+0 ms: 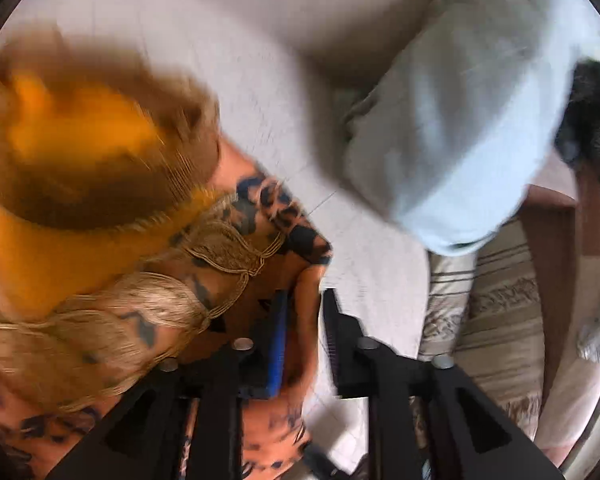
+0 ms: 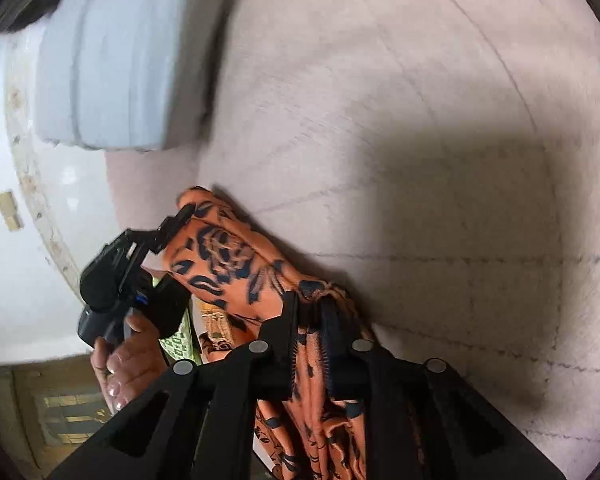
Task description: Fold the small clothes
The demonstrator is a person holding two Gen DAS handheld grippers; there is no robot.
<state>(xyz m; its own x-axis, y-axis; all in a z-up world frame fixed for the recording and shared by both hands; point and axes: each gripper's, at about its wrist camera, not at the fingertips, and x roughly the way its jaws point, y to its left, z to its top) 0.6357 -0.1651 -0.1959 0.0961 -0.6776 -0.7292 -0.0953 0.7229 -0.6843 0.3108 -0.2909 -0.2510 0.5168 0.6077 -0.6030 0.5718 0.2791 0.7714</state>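
Note:
An orange garment with a dark blue flower print (image 2: 236, 264) hangs between both grippers above a pale quilted surface (image 2: 420, 160). My right gripper (image 2: 308, 312) is shut on a bunched part of it. My left gripper (image 1: 304, 312) is shut on an edge of the same garment (image 1: 284, 216). It also shows in the right wrist view (image 2: 168, 228), held by a hand, pinching the cloth's far end. A blurred yellow and tan fringed cloth (image 1: 100, 168) fills the left of the left wrist view.
A folded pale blue garment (image 1: 460, 120) lies on the quilted surface (image 1: 260, 80); it also shows in the right wrist view (image 2: 108, 60). A striped beige rug (image 1: 500, 312) and a dark furry thing (image 1: 596, 120) are at the right.

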